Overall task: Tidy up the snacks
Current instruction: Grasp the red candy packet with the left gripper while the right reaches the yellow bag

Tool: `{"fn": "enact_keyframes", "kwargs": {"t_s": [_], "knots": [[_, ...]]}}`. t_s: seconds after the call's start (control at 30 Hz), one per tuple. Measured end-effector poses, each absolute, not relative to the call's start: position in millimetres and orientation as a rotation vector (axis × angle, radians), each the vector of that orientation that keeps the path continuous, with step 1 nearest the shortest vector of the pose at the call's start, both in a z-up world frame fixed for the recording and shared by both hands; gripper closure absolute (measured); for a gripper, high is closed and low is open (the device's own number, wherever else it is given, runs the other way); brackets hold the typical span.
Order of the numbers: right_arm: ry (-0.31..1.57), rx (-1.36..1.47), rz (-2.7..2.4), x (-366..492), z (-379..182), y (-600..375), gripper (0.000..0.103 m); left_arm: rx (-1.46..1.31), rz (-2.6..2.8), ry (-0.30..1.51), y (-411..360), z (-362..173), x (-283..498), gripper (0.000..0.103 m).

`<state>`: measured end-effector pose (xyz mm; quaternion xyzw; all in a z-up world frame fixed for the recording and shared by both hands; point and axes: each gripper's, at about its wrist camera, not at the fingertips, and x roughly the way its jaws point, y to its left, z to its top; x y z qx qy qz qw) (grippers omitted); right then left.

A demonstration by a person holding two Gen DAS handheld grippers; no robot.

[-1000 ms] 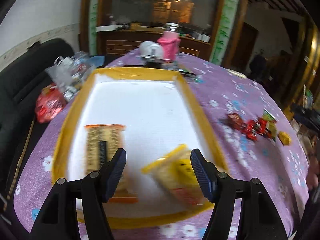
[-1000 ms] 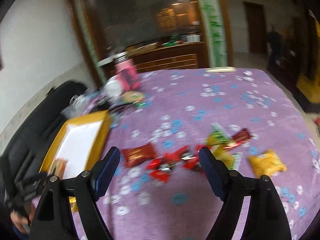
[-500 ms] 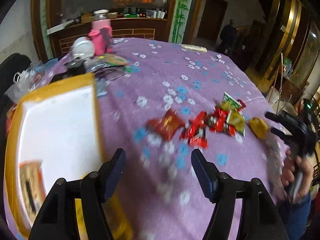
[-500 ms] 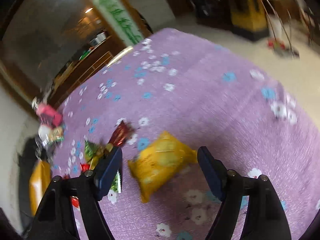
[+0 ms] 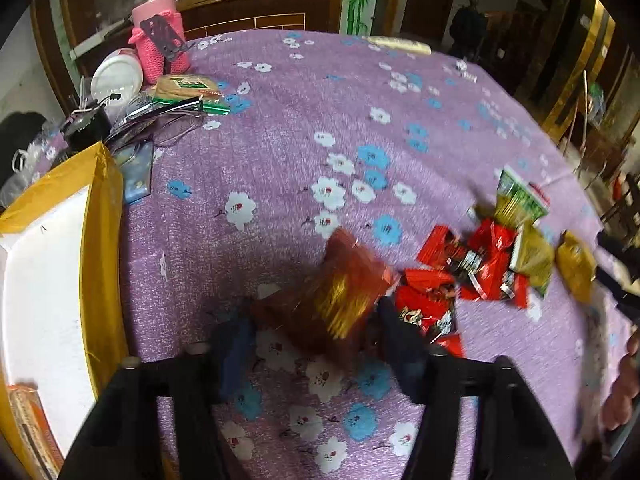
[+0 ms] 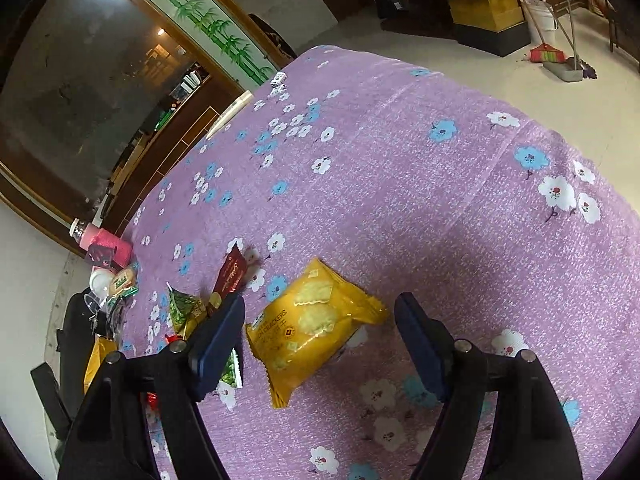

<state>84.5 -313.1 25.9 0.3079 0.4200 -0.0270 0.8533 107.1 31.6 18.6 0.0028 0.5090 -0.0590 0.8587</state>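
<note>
The left gripper (image 5: 316, 334) pitched steeply down at lower centre, jaws closing around a dark red packet (image 5: 334, 298), contact blurred. The right gripper (image 6: 320, 340) angled down, jaws spread either side of a yellow cracker pack (image 6: 312, 324), untouched.

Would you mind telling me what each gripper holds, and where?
Nothing yet. Left gripper is closing around the red packet; right gripper stands open around the yellow crackers.
</note>
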Motion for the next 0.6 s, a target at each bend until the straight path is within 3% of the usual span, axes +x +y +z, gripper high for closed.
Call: {"fn": "enact_keyframes", "kwargs": {"t_s": [0.03, 0.2, 0.6], "knots": [[0.883, 0.647, -0.056, 84.6, 26.4, -312.6, 0.026, 0.012, -0.126, 1.071, 30.4, 17.1, 106.1, 0.067], [0.880, 0.648, -0.068, 83.3, 27.0, -314.7, 0.026, 0.079, -0.029, 1.008, 22.7, 16.3, 93.5, 0.095], [0.921, 0.551, -0.032, 90.5, 22.6, -290.4, 0.026, -0.018, -0.023, 0.881, 38.7, 35.5, 64.2, 0.097]]}}
